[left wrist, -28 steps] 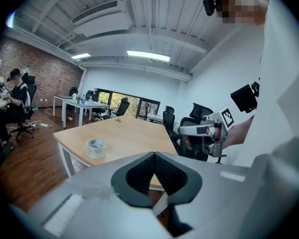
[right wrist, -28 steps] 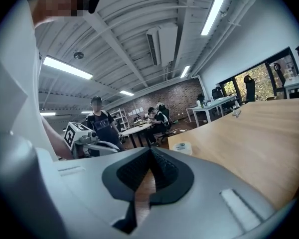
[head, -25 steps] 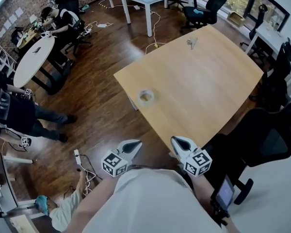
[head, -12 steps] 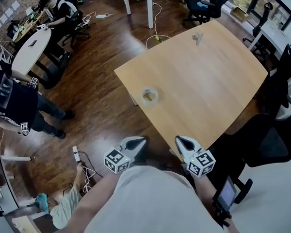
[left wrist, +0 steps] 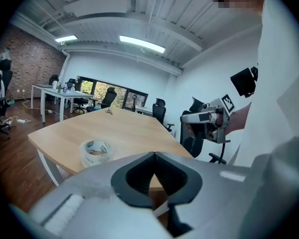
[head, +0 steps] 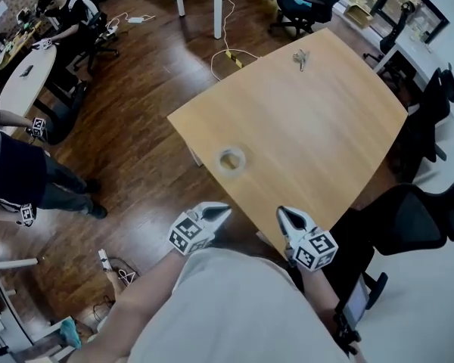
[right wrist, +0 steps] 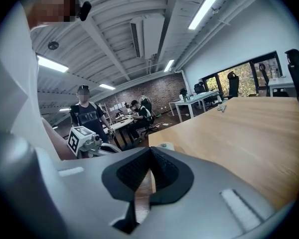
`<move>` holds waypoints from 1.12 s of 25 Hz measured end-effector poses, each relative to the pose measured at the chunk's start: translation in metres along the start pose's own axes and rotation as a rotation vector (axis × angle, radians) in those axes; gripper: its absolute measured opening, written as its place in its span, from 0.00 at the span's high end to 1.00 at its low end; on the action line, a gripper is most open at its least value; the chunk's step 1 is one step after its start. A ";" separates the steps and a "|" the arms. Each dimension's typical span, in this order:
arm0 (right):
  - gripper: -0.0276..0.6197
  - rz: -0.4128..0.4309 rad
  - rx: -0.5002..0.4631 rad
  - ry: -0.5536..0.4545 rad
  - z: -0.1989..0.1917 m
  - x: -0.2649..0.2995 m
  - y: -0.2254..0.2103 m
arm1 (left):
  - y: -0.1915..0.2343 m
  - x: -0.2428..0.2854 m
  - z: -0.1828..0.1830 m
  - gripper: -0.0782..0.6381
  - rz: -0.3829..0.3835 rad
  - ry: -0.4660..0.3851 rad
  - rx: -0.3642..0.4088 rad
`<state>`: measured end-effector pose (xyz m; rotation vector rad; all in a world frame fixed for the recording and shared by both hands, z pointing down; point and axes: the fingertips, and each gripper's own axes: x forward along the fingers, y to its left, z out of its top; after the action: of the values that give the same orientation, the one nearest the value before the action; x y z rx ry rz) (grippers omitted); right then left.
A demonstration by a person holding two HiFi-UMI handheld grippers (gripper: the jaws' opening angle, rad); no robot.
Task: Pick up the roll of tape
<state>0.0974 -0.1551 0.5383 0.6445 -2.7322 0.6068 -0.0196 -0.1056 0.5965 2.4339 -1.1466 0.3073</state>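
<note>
A clear roll of tape [head: 231, 159] lies flat on the light wooden table [head: 318, 119], near its left edge; the left gripper view shows the roll of tape [left wrist: 95, 152] ahead and to the left of the jaws. My left gripper [head: 225, 209] hangs just off the table's near edge, below the roll, shut with nothing held. My right gripper [head: 281, 212] is at the same near edge, to the right, also shut and empty. In the right gripper view only the top of the tape [right wrist: 164, 146] peeks over the jaws.
A small bunch of keys [head: 300, 57] lies at the table's far end. Black office chairs [head: 408, 221] stand to the right of the table. People sit and stand at the left, near an oval table [head: 19, 82]. Cables run across the dark wood floor.
Both grippers have moved forward toward the table's near edge. The tape now sits closer to the left gripper in the head view.
</note>
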 end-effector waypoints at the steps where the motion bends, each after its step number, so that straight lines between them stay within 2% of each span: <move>1: 0.95 -0.014 0.004 0.004 -0.001 0.003 -0.001 | 0.008 0.002 -0.005 0.88 -0.003 0.029 0.021; 5: 0.95 -0.060 0.021 0.003 0.001 0.020 -0.004 | 0.047 0.013 -0.022 0.88 -0.002 0.174 0.131; 15: 0.95 -0.141 0.053 0.001 0.011 0.056 0.009 | 0.109 0.025 -0.022 0.88 -0.053 0.362 0.304; 18: 0.95 -0.173 0.062 -0.005 0.014 0.061 0.010 | 0.121 0.029 -0.026 0.88 -0.088 0.436 0.360; 22: 0.95 -0.210 0.062 -0.020 0.023 0.061 0.007 | 0.132 0.038 -0.026 0.82 -0.139 0.515 0.443; 28: 0.95 -0.274 0.089 -0.048 0.023 0.043 -0.010 | 0.131 0.058 -0.031 0.75 -0.204 0.624 0.646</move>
<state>0.0612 -0.1889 0.5368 1.0455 -2.6054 0.6554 -0.0848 -0.2040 0.6831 2.6138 -0.5604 1.4307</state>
